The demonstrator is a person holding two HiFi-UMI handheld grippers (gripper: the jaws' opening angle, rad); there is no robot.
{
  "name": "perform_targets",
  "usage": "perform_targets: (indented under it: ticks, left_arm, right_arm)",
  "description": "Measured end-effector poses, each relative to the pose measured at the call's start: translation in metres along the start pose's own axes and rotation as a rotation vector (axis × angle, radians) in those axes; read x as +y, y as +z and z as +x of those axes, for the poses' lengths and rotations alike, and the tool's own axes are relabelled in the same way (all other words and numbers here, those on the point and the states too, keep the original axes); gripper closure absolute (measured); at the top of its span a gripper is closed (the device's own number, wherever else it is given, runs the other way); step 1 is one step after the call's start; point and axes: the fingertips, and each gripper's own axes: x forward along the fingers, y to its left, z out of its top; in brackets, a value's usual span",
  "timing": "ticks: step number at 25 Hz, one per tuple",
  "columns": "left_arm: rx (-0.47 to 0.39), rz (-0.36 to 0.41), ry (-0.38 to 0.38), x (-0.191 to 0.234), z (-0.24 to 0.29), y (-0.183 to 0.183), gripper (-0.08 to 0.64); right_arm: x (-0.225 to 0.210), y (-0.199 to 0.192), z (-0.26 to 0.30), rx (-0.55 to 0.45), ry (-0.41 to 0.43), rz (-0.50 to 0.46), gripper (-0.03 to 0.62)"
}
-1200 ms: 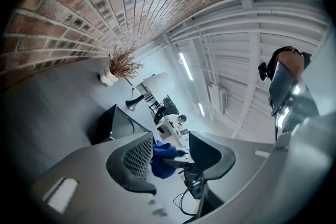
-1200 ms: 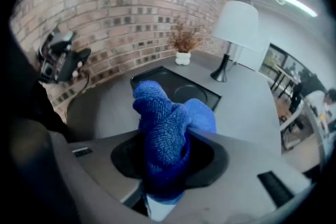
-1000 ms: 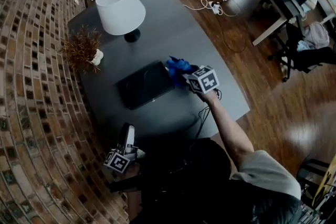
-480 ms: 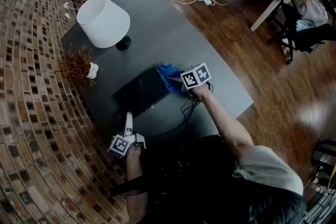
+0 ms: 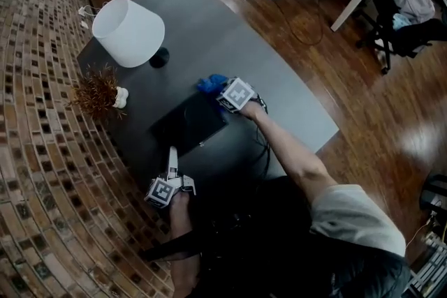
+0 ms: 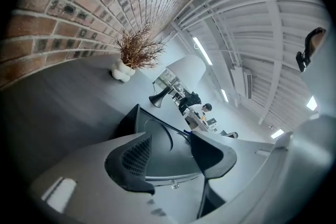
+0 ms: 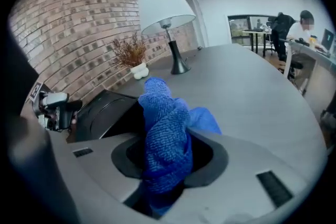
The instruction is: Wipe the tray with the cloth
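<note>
Right tongs (image 7: 168, 160) clamped the cloth (image 7: 163, 113) just right of the tray (image 5: 185, 125); left tongs (image 6: 170, 157) were closing, empty.

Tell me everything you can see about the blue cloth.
The blue cloth looks like knobbly microfibre, bunched into a twisted wad. The right tool is shut on its middle; one end stands above the jaws, and a fold spills right. It is by a corner of the dark tray; whether they touch is unclear.

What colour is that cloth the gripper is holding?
The cloth is bright blue, seen best in the right gripper view.
</note>
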Motion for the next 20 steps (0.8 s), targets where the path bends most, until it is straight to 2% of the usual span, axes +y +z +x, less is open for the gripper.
perform_targets:
  ticks: [2, 5, 8, 9, 10, 12, 15, 17, 18, 20]
  left_arm:
    - [0.004, 0.007, -0.014, -0.003, 0.002, 0.000, 0.342]
    - [-0.006, 0.023, -0.004, -0.003, 0.004, 0.003, 0.348]
    - [-0.018, 0.025, 0.009, 0.002, 0.004, 0.006, 0.350]
    - [-0.018, 0.024, 0.027, 0.006, 0.000, 0.005, 0.350]
    - [-0.026, 0.021, 0.052, 0.010, -0.005, 0.003, 0.349]
    - [-0.057, -0.007, 0.123, 0.018, -0.024, -0.003, 0.349]
    - [-0.050, -0.097, 0.202, 0.023, -0.049, -0.032, 0.350]
    - [-0.010, -0.154, 0.181, 0.020, -0.047, -0.052, 0.350]
    - [0.005, -0.169, 0.161, 0.017, -0.041, -0.057, 0.349]
    - [0.018, -0.181, 0.143, 0.016, -0.028, -0.057, 0.348]
  right_arm:
    - [0.011, -0.014, -0.011, 0.040, 0.028, 0.019, 0.451]
    - [0.043, -0.060, -0.037, 0.156, 0.153, 0.066, 0.457]
    - [0.084, -0.116, -0.071, 0.309, 0.323, 0.022, 0.456]
    - [0.088, -0.125, -0.082, 0.338, 0.352, 0.003, 0.456]
    - [0.084, -0.121, -0.091, 0.336, 0.339, -0.016, 0.456]
    - [0.057, -0.077, -0.102, 0.248, 0.216, -0.073, 0.456]
    - [0.017, 0.021, -0.085, 0.038, 0.009, -0.207, 0.454]
    - [0.022, 0.082, -0.059, -0.051, -0.021, -0.320, 0.454]
    - [0.031, 0.103, -0.040, -0.051, -0.013, -0.390, 0.453]
    - [0.044, 0.109, -0.001, 0.070, 0.007, -0.532, 0.453]
